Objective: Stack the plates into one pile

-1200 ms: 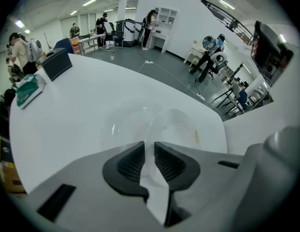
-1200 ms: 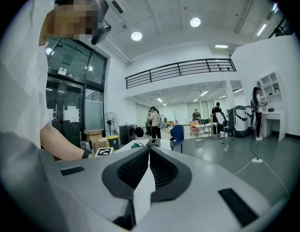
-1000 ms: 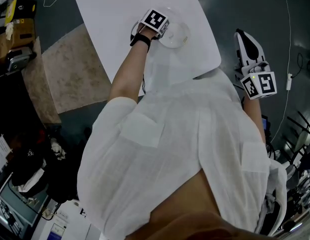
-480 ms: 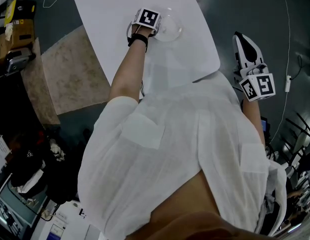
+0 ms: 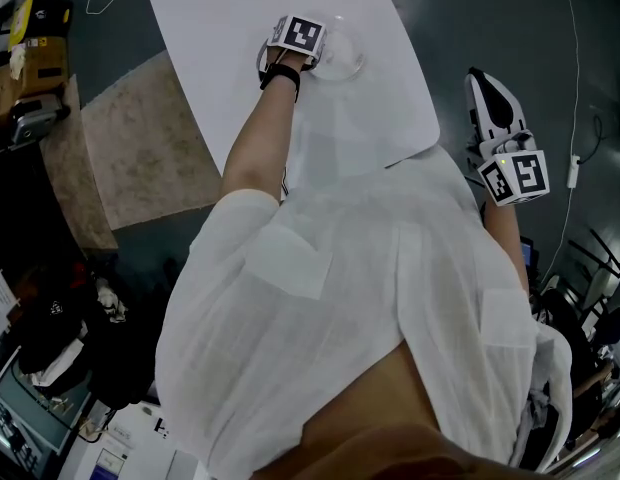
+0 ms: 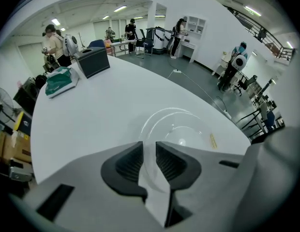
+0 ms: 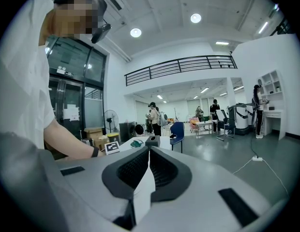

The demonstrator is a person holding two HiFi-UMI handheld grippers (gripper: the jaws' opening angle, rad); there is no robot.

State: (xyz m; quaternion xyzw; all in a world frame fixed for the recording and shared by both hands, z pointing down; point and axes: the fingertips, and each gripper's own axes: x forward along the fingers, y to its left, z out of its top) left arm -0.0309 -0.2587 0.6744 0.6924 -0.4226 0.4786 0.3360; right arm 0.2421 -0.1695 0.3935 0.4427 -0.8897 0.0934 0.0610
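Observation:
Clear glass plates (image 5: 344,60) lie nested as one pile on the white table (image 5: 240,8), near its right edge. In the left gripper view the pile (image 6: 181,129) sits just beyond the jaws. My left gripper (image 5: 324,54) points steeply down at the pile's near rim. Its jaws (image 6: 149,152) have just been opening; the clear rim runs through the narrow gap and the pads do not press on it. My right gripper (image 5: 482,76) hangs off the table to the right, roughly level, its jaws (image 7: 148,153) shut with nothing in them.
A black box (image 6: 93,61) and a green bundle (image 6: 59,80) sit at the table's far end. Several people stand in the room beyond. A brown rug (image 5: 140,143) lies left of the table, and a cable (image 5: 578,88) crosses the floor at right.
The left gripper and the plates under it have shifted a little up and to the left on the table. The right gripper has stayed where it was.

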